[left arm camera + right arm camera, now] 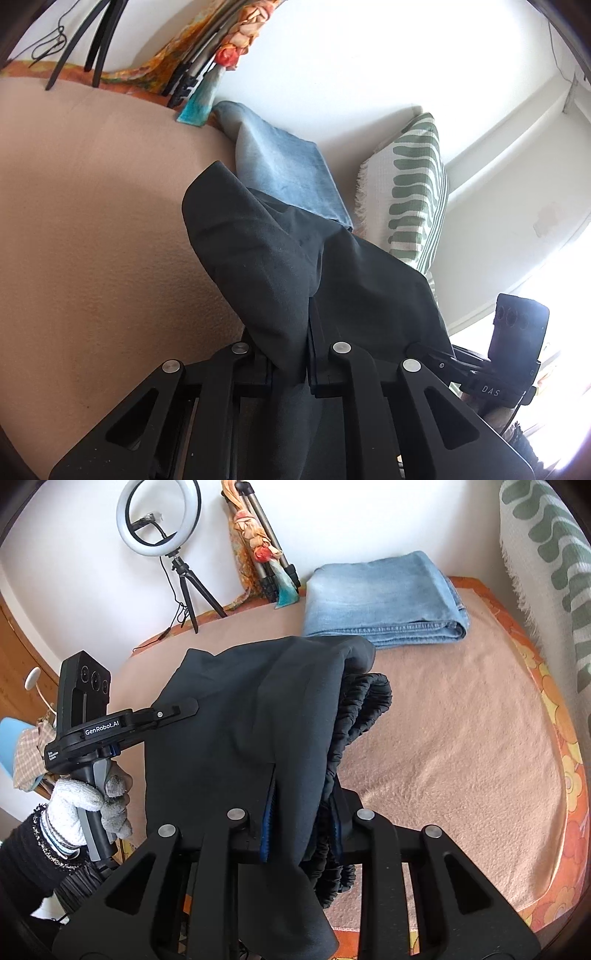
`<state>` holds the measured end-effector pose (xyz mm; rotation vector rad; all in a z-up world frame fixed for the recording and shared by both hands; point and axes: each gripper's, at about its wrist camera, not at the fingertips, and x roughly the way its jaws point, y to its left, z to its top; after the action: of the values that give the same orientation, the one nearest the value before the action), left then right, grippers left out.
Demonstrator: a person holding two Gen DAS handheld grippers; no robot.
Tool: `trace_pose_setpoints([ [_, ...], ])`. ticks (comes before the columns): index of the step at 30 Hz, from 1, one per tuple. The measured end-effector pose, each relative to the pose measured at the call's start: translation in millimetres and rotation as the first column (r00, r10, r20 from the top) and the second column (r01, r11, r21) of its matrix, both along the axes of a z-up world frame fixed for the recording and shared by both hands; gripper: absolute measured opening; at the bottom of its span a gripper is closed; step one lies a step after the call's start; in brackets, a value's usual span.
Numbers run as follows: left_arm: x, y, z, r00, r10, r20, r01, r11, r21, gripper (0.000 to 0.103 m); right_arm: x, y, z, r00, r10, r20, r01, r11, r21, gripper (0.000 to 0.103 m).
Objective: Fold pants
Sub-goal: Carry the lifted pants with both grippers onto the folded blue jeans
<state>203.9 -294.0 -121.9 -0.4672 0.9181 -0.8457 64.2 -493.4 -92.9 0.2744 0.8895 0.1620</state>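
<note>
**Dark pants lifted in both tongs, fold partly made**

Nearest: your right tongs (301,830) are clamped on the dark pants (236,720) at the gathered elastic waistband (354,716), with a smooth panel draped over the bunched part. Your left tongs (291,354) are also clamped on the same cloth; a fold of it runs down between the fingers and hides the tips.

In the right wrist view, your gloved left hand (88,805) holds its tool at the left edge of the pants. The garment hangs between the two tools above the bed (461,746), which carries a peach blanket with an orange flowered border. Whether the lower hem touches the blanket, I cannot tell.

Beyond the pants, near the far edge of the bed, lie folded blue jeans (384,598), one item apparently finished. Right of the jeans stands a green-patterned cushion (410,192). Behind the jeans, at the wall: a ring light (159,517) on a tripod.

Judgement: the dark pants look doubled over but loose and wrinkled. Still left: lay them flat, square the edges, make the final fold.
</note>
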Motion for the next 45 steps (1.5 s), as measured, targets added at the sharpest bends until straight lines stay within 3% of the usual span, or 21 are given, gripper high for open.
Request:
trace_pose_setpoints([
  [13,25.4,-24.8,60.7,0.994,-0.024,0.102,0.027,0.999,-0.033,0.011,11.6,-14.2,62.9,0.992,-0.034,0.121,0.043,0.996,-0.076,0.025],
  [27,107.9,-91.9,115.2,0.971,-0.049,0.234,0.043,0.999,0.03,0.011,90.5,-62.2,99.2,0.973,-0.096,0.211,0.123,0.985,-0.121,0.025],
  [35,163.6,-120.3,106.3,0.969,-0.03,0.246,0.018,0.999,0.05,0.011,158.1,-98.2,94.0,0.968,-0.102,0.229,0.136,0.981,-0.139,0.025],
  [45,216.8,-142.3,66.0,0.976,-0.014,0.219,-0.012,0.993,0.115,0.011,223.1,-129.3,45.0,0.975,-0.109,0.195,0.131,0.986,-0.106,0.025],
])
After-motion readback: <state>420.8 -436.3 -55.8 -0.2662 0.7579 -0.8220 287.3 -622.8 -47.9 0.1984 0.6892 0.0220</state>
